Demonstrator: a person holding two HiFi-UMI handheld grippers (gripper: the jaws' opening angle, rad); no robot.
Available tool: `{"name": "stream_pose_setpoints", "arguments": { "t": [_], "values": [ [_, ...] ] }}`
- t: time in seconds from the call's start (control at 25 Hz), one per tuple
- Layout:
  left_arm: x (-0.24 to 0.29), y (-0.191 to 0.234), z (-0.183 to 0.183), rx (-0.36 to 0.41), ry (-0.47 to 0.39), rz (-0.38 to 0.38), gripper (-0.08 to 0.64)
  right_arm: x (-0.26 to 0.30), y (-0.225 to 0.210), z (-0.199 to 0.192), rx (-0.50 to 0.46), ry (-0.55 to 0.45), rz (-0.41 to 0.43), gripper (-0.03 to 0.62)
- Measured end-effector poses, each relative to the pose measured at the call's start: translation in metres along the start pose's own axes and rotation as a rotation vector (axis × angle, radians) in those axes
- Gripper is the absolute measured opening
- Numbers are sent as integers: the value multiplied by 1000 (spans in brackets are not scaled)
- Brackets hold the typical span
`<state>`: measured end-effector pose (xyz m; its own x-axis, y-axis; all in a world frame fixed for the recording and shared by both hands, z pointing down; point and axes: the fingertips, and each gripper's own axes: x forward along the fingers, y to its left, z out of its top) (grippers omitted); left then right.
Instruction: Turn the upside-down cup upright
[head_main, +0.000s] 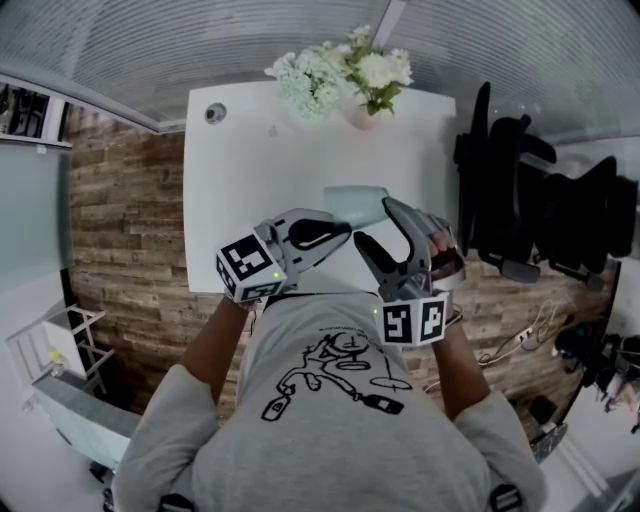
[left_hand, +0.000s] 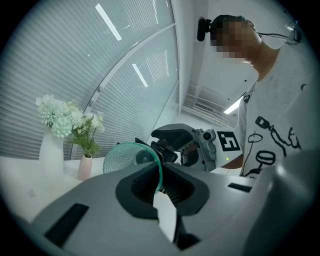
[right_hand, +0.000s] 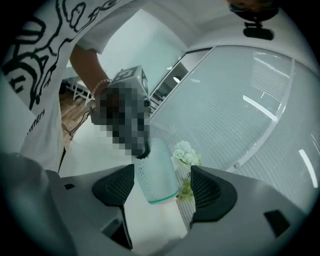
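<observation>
Above the near edge of the white rectangular table (head_main: 250, 180), the left gripper (head_main: 345, 232) (left_hand: 160, 187) is clenched on the rim of the pale green textured glass cup (head_main: 355, 205) (left_hand: 125, 157) (right_hand: 152, 175). The cup is held on its side, clear of the table. The right gripper (head_main: 378, 225) (right_hand: 162, 187) straddles the cup, its jaws released wide. A vase of white flowers (head_main: 360, 75) stands at the table's far edge.

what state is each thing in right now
pale green textured cup: tipped on its side, rim pinched by the left tool
left tool: shut on the cup's rim
right tool: open, jaws either side of the cup's body
small pink vase of flowers: upright
tall white vase of flowers: upright
</observation>
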<state>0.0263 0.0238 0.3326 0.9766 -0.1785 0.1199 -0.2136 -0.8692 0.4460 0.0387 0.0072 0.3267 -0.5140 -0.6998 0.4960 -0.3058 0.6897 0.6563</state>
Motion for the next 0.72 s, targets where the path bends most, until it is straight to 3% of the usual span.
{"name": "stream_pose_setpoints", "arguments": {
  "t": [0.36, 0.72],
  "values": [
    [5, -7, 1, 1, 3, -23, 14, 19, 12, -25, -224, 211, -6, 357],
    [6, -13, 2, 7, 7, -41, 14, 25, 13, -24, -324, 243, -16, 365]
  ]
}}
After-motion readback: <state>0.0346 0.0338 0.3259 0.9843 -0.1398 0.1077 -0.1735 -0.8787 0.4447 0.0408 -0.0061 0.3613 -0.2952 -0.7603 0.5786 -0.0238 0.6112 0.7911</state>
